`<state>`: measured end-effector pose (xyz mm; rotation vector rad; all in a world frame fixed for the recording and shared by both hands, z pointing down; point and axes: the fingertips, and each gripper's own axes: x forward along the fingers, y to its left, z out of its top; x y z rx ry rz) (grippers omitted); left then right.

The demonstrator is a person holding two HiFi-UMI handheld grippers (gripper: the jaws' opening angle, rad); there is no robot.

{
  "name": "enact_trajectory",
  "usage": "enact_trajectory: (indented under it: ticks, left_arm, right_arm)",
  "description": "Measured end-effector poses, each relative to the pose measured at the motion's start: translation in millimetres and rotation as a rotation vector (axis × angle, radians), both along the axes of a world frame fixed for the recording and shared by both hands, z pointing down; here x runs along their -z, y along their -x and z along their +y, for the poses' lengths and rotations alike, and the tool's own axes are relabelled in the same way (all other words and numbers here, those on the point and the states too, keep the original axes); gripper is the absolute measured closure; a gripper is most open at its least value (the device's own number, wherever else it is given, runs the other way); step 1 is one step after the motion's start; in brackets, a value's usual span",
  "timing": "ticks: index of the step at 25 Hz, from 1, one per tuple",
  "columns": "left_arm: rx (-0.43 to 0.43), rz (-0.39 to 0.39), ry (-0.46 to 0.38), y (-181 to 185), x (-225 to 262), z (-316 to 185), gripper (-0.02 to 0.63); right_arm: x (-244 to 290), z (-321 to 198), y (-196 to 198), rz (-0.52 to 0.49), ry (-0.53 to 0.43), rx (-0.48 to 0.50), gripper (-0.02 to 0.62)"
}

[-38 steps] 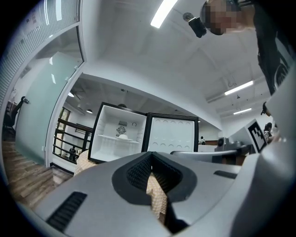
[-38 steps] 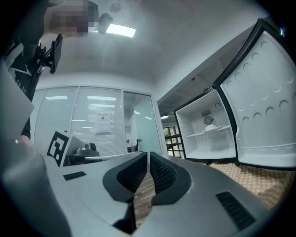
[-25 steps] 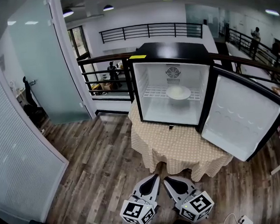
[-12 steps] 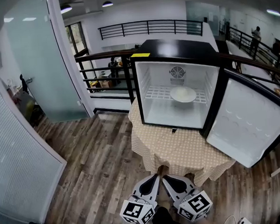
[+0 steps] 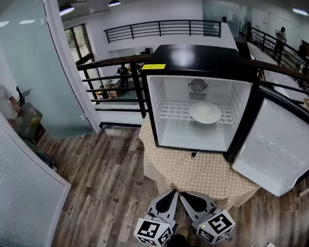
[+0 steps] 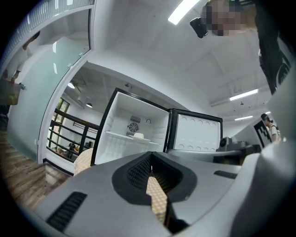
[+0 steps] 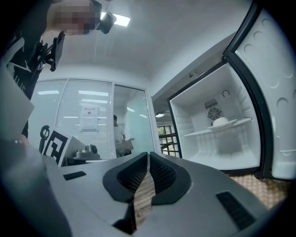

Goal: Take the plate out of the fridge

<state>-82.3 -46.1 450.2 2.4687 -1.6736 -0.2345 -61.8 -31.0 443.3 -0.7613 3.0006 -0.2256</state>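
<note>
The plate (image 5: 205, 112) sits flat on the wire shelf (image 5: 169, 111) inside the open fridge (image 5: 192, 57), well ahead of both grippers and a little to the right. That puts the right gripper (image 5: 185, 195) slightly nearer than the left gripper (image 5: 171, 193). Both are pressed together and empty. The door (image 5: 277, 148) hangs open to the right, and only the desk (image 5: 200, 170) edge lies between.
</note>
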Motion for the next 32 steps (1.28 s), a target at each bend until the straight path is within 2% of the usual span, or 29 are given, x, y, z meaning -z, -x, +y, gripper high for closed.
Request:
enact_trajectory:
  ticks: [13,19,24,32]
  left_arm:
    - [-0.062,-0.008,0.003,5,5,-84,0.597]
    - [-0.04,-0.022,0.015,29,1,-114,0.598]
    - [-0.007,-0.007,0.01,48,-1,-128,0.597]
    - [-0.03,0.004,0.059,40,-20,-135,0.597]
  right_arm:
    - [1,-83,5,-0.004,0.017,-0.053,0.555]
    - [-2,-115,29,-0.015,0.027,-0.031,0.555]
    - [-4,-129,47,-0.012,0.022,-0.002,0.555]
    - [-22,-133,40,-0.012,0.076,-0.034,0.555]
